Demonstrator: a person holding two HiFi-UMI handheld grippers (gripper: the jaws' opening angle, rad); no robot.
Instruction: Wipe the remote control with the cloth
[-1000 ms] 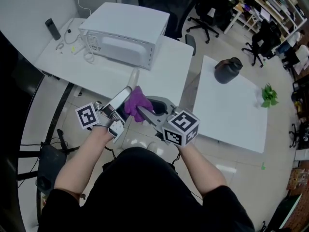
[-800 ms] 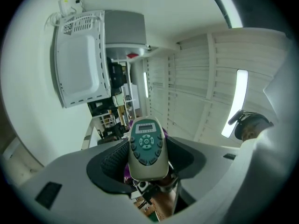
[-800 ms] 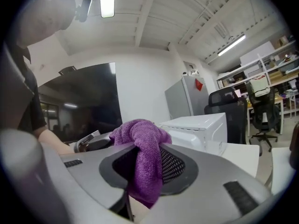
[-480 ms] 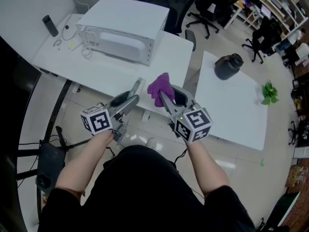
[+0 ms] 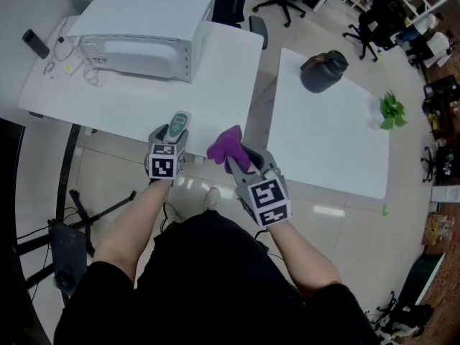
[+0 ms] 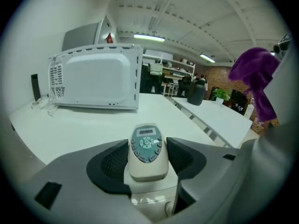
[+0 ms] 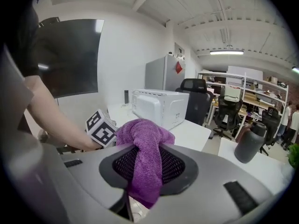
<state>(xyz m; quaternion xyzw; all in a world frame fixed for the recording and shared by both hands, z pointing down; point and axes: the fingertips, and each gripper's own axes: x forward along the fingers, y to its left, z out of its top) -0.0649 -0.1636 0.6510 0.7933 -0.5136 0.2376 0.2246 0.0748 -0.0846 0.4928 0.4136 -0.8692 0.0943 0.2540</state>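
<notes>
A cream remote control (image 6: 147,153) with a teal button panel sits clamped between the dark pads of my left gripper (image 6: 148,158), buttons facing up. From the head view the remote control (image 5: 177,123) pokes out past the left gripper (image 5: 172,134) over the near edge of the white table (image 5: 144,99). My right gripper (image 5: 237,155) is shut on a purple cloth (image 5: 228,145), just right of the remote and apart from it. In the right gripper view the cloth (image 7: 145,153) bunches up between the pads of the right gripper (image 7: 147,164) and hangs below them.
A white microwave (image 5: 144,27) stands at the back of the table, with cables and a small black device (image 5: 36,43) to its left. A second white table (image 5: 330,135) on the right carries a dark jug (image 5: 323,70) and a small green plant (image 5: 389,111). Office chairs stand behind.
Both grippers have come down towards the table edge. The left one has rolled so that the remote's buttons face up. The cloth has moved away from the remote to its right.
</notes>
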